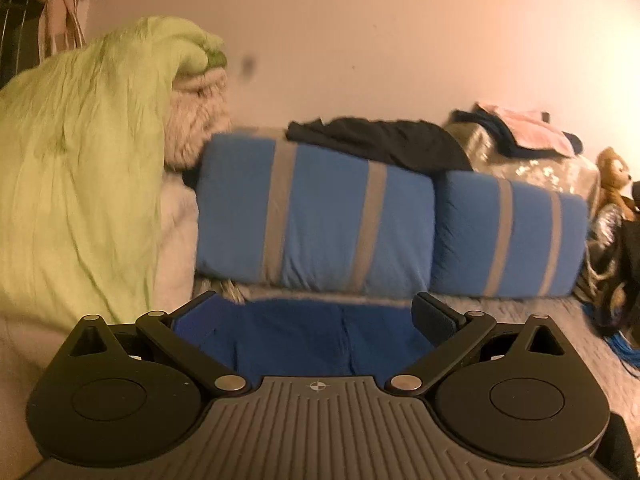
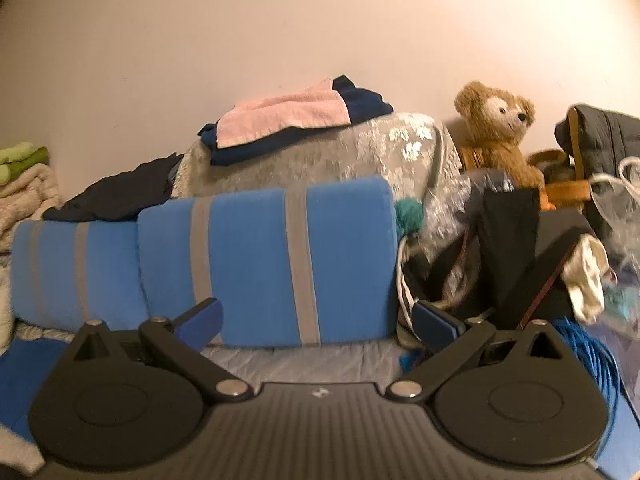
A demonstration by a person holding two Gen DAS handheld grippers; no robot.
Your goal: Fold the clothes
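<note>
Hovering over blue garment, left gripper gapes (right gripper too).

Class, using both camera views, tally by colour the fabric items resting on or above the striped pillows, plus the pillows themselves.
Blue striped pillows: 2
Black garment: 1
Pink towel: 1
Navy cloth: 1
Total: 5

Dim warm orange light; motion blur; fisheye bending, dark corners.
</note>
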